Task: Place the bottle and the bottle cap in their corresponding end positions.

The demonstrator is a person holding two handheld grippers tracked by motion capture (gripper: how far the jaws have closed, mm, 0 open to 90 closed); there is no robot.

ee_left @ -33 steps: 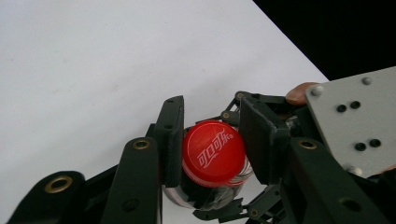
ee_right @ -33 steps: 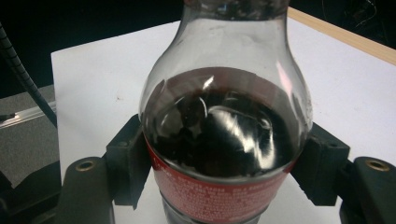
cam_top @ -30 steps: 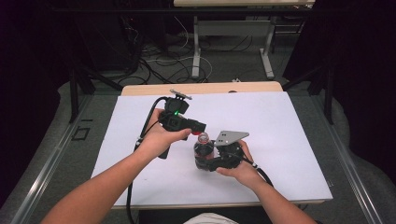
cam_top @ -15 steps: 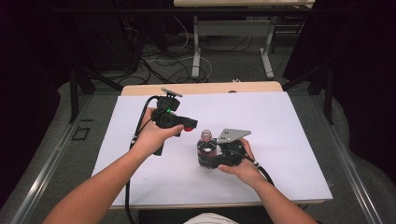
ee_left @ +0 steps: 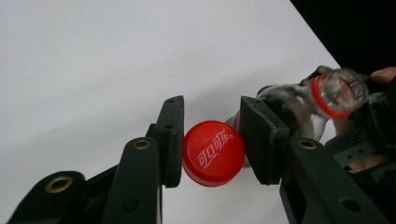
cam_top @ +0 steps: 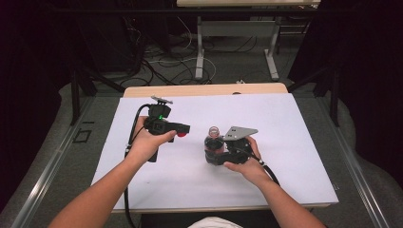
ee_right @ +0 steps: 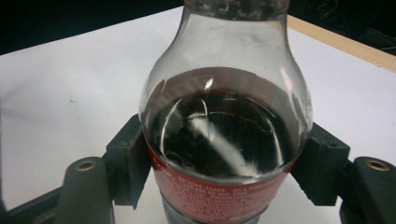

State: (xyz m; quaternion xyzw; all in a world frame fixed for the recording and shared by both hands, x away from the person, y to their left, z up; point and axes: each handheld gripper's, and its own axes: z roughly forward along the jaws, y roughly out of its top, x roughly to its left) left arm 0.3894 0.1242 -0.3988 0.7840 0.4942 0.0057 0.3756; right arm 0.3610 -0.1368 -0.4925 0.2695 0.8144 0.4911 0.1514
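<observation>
A small clear cola bottle [ee_right: 222,140] with dark liquid and a red label stands upright on the white table, its neck open [cam_top: 214,131]. My right gripper [cam_top: 212,154] is shut on the bottle's body, one pad on each side. To its left my left gripper [ee_left: 212,142] is shut on the red bottle cap [ee_left: 213,152], held a little above the table [cam_top: 182,134]. In the left gripper view the bottle [ee_left: 322,100] lies beyond the right jaw, apart from the cap.
The white table top [cam_top: 285,123] has a wooden back edge [cam_top: 204,90]. Behind it are a metal table frame [cam_top: 235,28] and floor cables [cam_top: 157,57]. Black cables trail from both grippers toward the front edge.
My left gripper, with the cap, has drawn away to the left of the bottle and sunk a little. The right gripper and bottle have stayed put.
</observation>
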